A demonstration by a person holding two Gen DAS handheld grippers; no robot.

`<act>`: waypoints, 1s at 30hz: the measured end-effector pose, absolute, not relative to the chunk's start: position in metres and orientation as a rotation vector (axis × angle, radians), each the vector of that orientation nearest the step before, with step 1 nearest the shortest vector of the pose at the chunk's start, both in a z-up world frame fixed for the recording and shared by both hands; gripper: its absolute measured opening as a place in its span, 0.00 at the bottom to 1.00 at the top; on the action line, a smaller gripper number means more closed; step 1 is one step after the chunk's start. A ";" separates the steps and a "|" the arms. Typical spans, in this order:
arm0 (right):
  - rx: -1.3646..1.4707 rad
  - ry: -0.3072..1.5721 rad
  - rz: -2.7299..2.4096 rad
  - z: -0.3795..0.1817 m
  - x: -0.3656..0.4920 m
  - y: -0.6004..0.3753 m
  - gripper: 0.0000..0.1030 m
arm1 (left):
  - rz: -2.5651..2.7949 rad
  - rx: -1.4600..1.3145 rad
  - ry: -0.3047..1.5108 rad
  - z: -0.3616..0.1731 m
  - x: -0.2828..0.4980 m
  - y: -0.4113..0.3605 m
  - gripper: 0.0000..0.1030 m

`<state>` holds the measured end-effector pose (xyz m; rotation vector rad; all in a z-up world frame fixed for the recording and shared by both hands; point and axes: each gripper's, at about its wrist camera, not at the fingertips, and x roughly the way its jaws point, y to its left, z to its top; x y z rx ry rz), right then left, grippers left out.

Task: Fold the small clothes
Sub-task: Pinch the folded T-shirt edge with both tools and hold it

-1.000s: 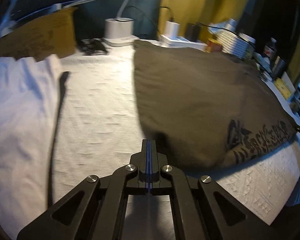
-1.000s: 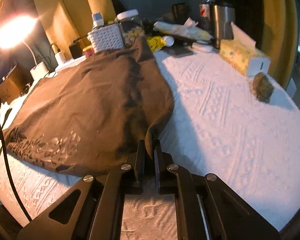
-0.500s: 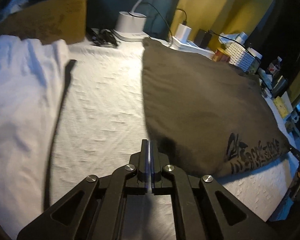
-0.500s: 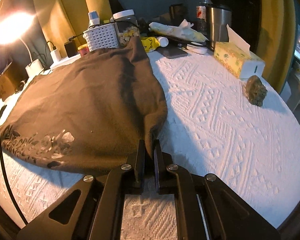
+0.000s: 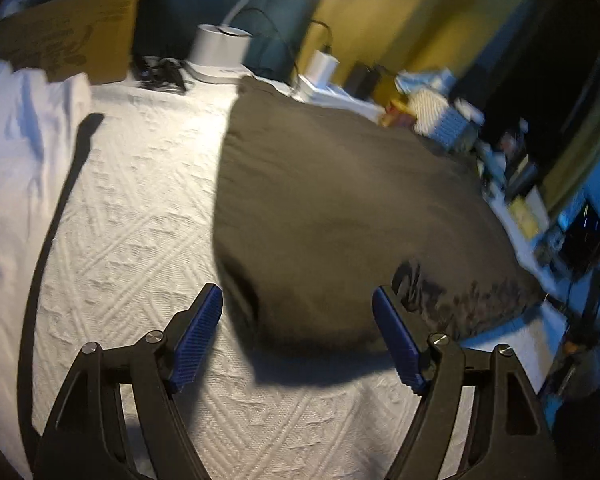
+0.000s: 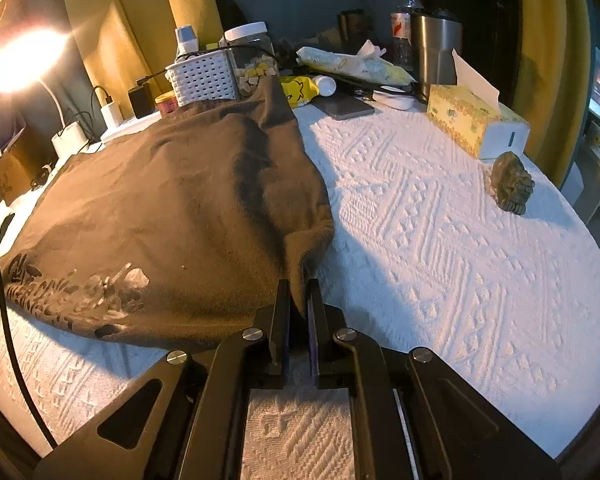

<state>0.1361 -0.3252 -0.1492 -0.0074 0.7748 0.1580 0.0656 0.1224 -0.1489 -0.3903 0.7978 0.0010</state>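
Brown cotton t-shirt with dark print (image 6: 160,216) lies spread on the white embossed tablecloth (image 6: 440,248), its corner pinched in the closed right gripper (image 6: 299,304). Left gripper (image 5: 298,308) gapes wide, empty, just before the shirt's near edge; only its view shows a white cloth (image 5: 16,152) lying beside

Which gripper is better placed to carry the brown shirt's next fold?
Right, probably. The right gripper is shut on a corner of the brown shirt, ready to pull it over. The left gripper is open, holding nothing, and would first need a grip.
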 end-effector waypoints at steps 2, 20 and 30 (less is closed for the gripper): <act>-0.011 0.777 0.156 -0.152 0.136 -0.325 0.08 | 0.001 -0.336 0.820 -0.154 0.070 0.116 0.51; -0.046 0.725 0.111 -0.143 0.106 -0.326 0.08 | 0.000 -0.183 0.841 -0.132 0.044 0.097 0.04; -0.064 0.713 0.087 -0.147 0.074 -0.327 0.08 | 0.002 -0.128 0.853 -0.135 0.019 0.081 0.04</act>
